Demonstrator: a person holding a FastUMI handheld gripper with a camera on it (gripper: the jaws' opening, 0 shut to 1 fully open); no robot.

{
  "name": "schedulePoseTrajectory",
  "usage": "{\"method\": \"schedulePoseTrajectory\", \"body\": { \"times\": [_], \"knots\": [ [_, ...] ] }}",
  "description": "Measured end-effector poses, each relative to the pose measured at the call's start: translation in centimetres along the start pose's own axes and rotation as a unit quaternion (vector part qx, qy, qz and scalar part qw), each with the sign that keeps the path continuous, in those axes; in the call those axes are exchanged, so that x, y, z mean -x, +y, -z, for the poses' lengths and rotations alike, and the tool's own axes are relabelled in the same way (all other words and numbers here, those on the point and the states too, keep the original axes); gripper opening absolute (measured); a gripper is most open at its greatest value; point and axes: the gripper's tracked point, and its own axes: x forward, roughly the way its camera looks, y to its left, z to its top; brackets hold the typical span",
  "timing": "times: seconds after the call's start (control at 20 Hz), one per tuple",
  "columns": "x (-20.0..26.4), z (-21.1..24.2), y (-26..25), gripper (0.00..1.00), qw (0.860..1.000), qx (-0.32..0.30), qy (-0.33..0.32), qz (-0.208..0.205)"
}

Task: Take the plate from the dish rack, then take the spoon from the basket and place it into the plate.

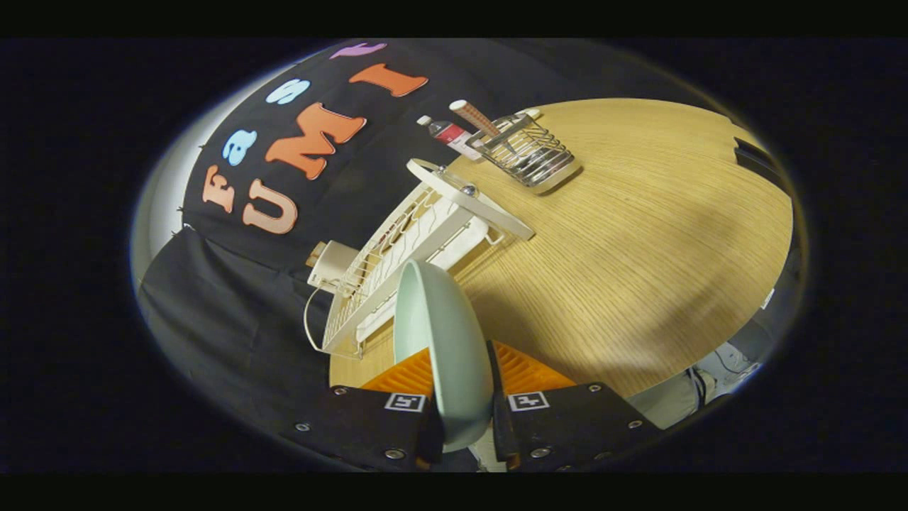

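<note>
A pale green plate stands on edge between my two fingers, and my gripper is shut on its rim. The plate hangs above the wooden table, just in front of the white dish rack, which lies beyond the fingers. Farther off, past the rack, a wire basket stands on the table. A spoon with a brown handle sticks up out of it.
A plastic bottle with a red label stands behind the basket. A small white device with a cable sits by the rack's near end against the black cloth wall. Open table top spreads to the right of the rack.
</note>
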Motion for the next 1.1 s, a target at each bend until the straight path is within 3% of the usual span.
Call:
{"method": "schedulePoseTrajectory", "body": {
  "times": [0.1, 0.15, 0.25, 0.35, 0.7, 0.9, 1.1],
  "knots": [
    [0.1, -0.6, -0.9, 0.36, 1.0, 0.009, -0.009, 0.013],
    [0.3, -0.9, -1.0, 0.52, 1.0, 0.013, -0.012, 0.015],
    [0.7, -2.0, -1.3, 0.72, 0.999, 0.033, -0.026, 0.015],
    [1.4, -4.3, -2.6, 0.95, 0.995, 0.06, -0.061, 0.041],
    [4.1, -12.0, -4.0, 0.98, 0.969, 0.155, -0.166, 0.093],
    [5.1, -16.5, -3.0, 0.98, 0.937, 0.236, -0.229, 0.12],
    [5.3, -20.1, -2.5, 0.98, 0.907, 0.278, -0.281, 0.147]
  ]
}}
